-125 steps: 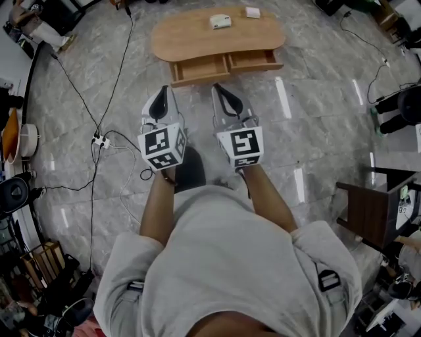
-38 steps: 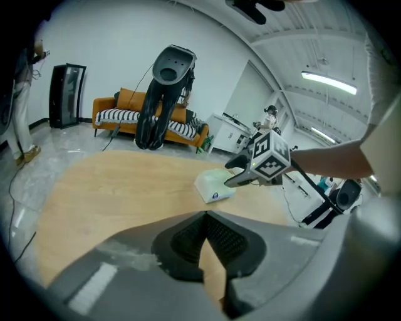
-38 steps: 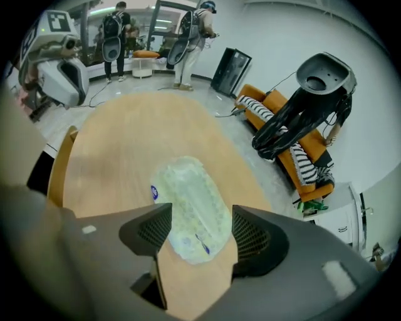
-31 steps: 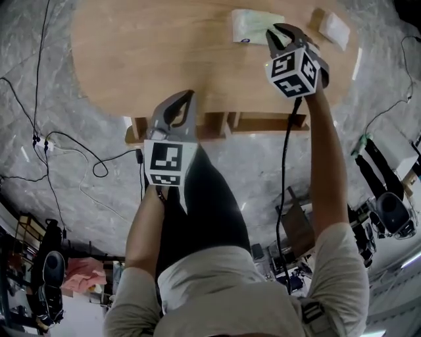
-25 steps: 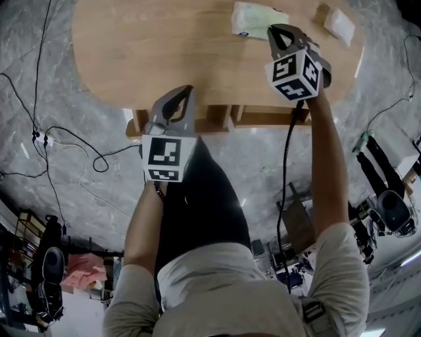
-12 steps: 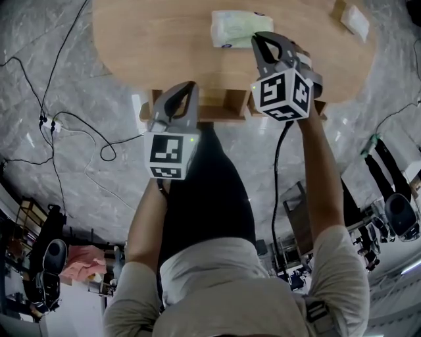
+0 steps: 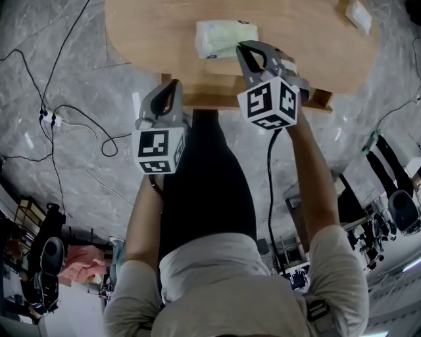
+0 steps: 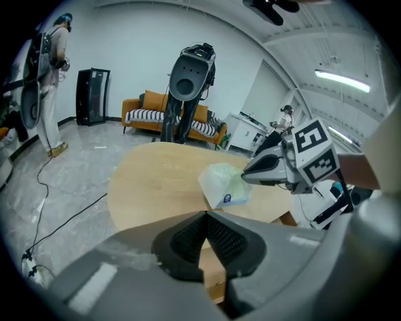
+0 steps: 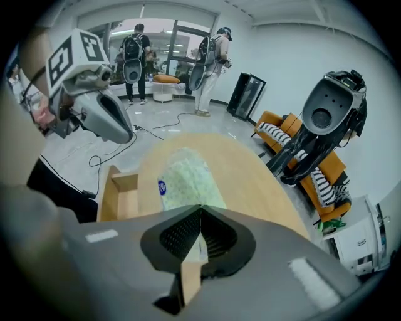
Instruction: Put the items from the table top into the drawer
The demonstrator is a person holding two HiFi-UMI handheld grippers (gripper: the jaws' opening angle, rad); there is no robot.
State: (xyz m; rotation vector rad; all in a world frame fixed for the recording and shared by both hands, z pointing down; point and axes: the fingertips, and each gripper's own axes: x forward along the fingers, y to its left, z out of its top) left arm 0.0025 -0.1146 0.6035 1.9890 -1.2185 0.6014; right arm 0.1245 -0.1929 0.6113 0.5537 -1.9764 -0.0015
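Observation:
A pale green tissue pack (image 7: 220, 36) lies on the wooden table (image 7: 151, 33), close to its near edge. My right gripper (image 7: 245, 46) is shut, its tips pinching the pack's right edge. In the right gripper view the pack (image 9: 185, 175) starts right at the closed jaws (image 9: 200, 207). The left gripper view shows the pack (image 8: 222, 185) with the right gripper (image 8: 245, 175) at its side. My left gripper (image 7: 172, 84) is shut and empty, hanging just off the table's edge over the open left drawer (image 7: 210, 100). A small white item (image 7: 360, 13) rests at the table's far right.
A second open drawer (image 7: 319, 99) juts out at the right. Cables (image 7: 66, 122) run over the marble floor on the left. A dark robot stand (image 8: 188, 81) and an orange sofa (image 8: 147, 110) lie beyond the table. People (image 9: 135, 53) stand near the far windows.
Both grippers have drawn back toward the table's near edge. The tissue pack came along with the right gripper, leftward and away from the small white item.

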